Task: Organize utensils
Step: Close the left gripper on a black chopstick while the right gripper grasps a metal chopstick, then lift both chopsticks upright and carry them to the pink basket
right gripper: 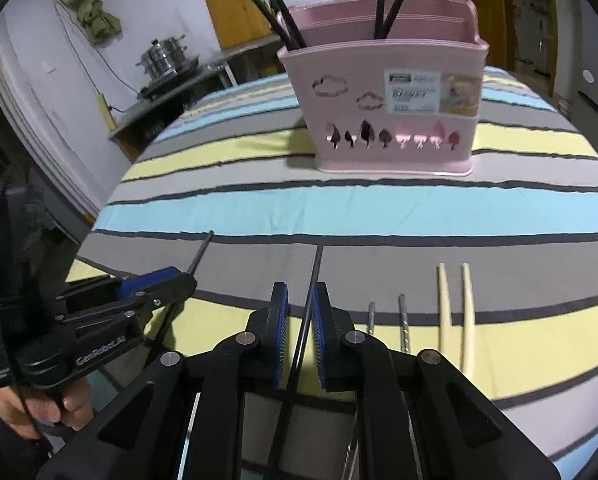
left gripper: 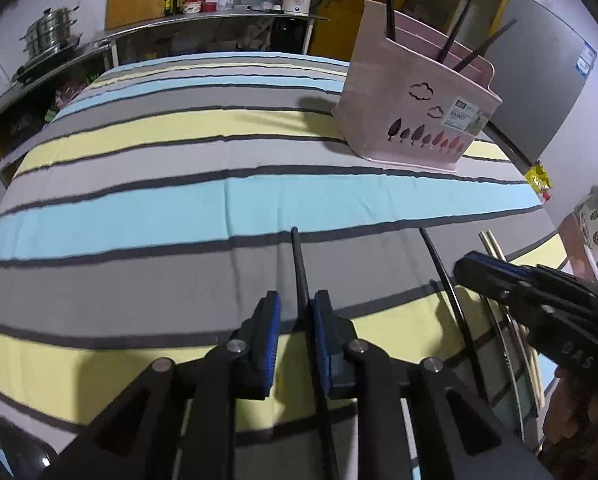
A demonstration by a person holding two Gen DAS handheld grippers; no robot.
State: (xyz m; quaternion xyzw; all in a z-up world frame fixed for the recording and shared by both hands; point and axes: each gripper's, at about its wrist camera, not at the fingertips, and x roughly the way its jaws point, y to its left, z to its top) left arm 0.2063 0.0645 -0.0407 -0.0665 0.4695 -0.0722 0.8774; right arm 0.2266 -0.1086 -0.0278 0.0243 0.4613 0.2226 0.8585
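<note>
Right wrist view: our right gripper (right gripper: 299, 320) stands spread around a black chopstick (right gripper: 314, 276); left gripper (left gripper: 295, 316) likewise, not yet pinching.
We judge these chopsticks light, stiff and slippery; pinching mid-shaft seems best before lifting to the pink holder (right gripper: 383, 108).

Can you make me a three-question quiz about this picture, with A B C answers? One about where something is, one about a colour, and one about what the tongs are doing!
1. Where is the pink holder?
A. On the striped cloth
B. On the floor
C. On the steel shelf

2. What colour are the two chopsticks lying farthest right in the right wrist view?
A. Black
B. Cream
C. Red

3. What is between the fingers of the left tongs and the right tongs?
A. Nothing
B. A spoon
C. One black chopstick each

Answers:
1. A, it stands on the striped cloth, beyond the utensils.
2. B, they are pale cream, beside two metal sticks.
3. C, one black chopstick runs between the left pads, another between the right pads.
</note>
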